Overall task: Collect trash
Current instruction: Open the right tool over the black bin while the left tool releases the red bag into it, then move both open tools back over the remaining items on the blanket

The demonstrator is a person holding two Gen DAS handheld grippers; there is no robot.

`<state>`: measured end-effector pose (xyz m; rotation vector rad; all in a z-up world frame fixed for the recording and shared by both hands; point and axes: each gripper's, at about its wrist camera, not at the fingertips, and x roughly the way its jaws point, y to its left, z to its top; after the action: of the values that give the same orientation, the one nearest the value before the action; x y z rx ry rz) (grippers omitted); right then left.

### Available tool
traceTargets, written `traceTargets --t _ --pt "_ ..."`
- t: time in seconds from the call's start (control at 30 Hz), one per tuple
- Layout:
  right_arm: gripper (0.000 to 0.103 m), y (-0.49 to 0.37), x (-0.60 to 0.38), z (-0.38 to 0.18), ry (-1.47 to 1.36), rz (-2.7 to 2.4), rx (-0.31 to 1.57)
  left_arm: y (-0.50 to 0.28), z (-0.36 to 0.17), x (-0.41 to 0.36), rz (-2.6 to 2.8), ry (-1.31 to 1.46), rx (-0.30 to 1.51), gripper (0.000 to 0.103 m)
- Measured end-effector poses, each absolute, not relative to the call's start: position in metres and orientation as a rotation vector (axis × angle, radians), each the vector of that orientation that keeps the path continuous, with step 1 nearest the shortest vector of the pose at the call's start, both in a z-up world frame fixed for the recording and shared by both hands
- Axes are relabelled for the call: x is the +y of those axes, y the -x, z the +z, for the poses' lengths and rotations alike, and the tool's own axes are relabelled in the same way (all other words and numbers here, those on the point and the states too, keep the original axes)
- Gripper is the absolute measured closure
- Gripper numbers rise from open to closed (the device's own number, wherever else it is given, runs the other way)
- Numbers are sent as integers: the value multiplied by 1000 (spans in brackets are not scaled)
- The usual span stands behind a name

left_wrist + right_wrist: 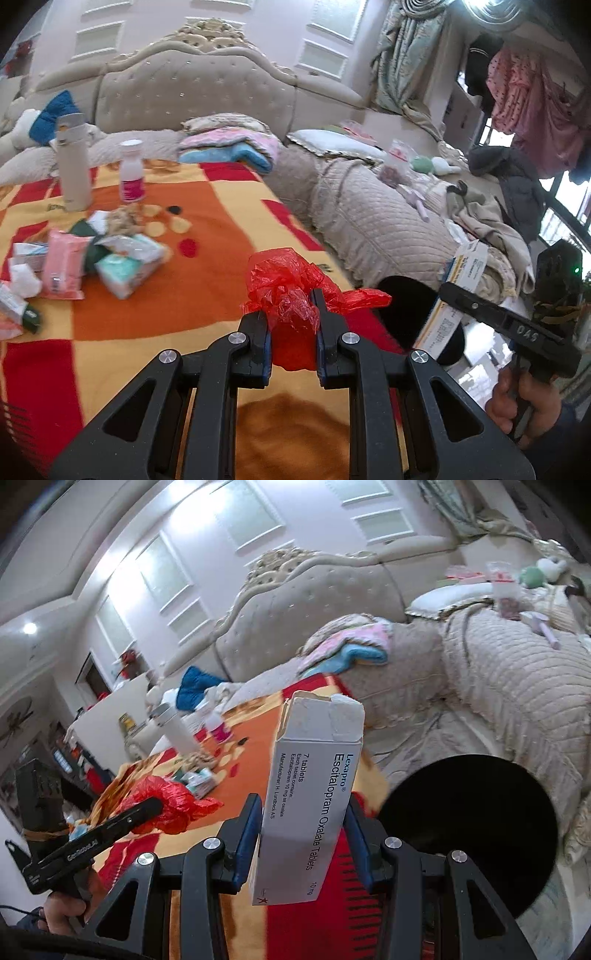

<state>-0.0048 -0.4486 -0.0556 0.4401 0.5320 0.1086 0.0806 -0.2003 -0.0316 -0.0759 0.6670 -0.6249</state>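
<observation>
While our left gripper [291, 314] pinches the red plastic bag [295, 288], our right gripper [303, 827] clamps the tablet box [314, 790], black bin [476, 830] at 3 o'clock.

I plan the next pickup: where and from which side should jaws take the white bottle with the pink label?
Grip the white bottle with the pink label across its round body, just below the cap, coming in level from the near side. It stands upright on the blanket, and the tall flask crowds its left.
</observation>
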Motion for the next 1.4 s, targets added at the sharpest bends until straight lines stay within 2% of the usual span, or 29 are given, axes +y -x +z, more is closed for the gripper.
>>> traceTargets --t 0.3,0.57,0.83,0.87,0.93,0.97,1.0,1.4 --pt "60 27 -498 -61 -427 -211 529 -82 -28 -290 -752 50 708 88" --pt "60 25 -532 -80 -457 -338 628 -84 -48 -368 -887 -4 786 88" --pt "60 24 -546 -95 -467 -392 704 -92 -73 -393 -866 -9 839 87" --pt "60 23 -548 -98 -471 -404 717 -95 -76 -397 -862 -16 861 83" --pt "56 19 -547 -100 -451 -405 733 -98 -84 -404 -862 -40 895 62" --pt "53 18 -544 -101 -439 -410 740 -97 -86 -404 -854 -48 892 42" --pt "52 16 -542 -101 -424 -410 744 -97 -86 -400 -844 -45 882 34" --pt "52 11 -525 -90 -420 -403 707 -101 -68 -311 -756 89 865 34"
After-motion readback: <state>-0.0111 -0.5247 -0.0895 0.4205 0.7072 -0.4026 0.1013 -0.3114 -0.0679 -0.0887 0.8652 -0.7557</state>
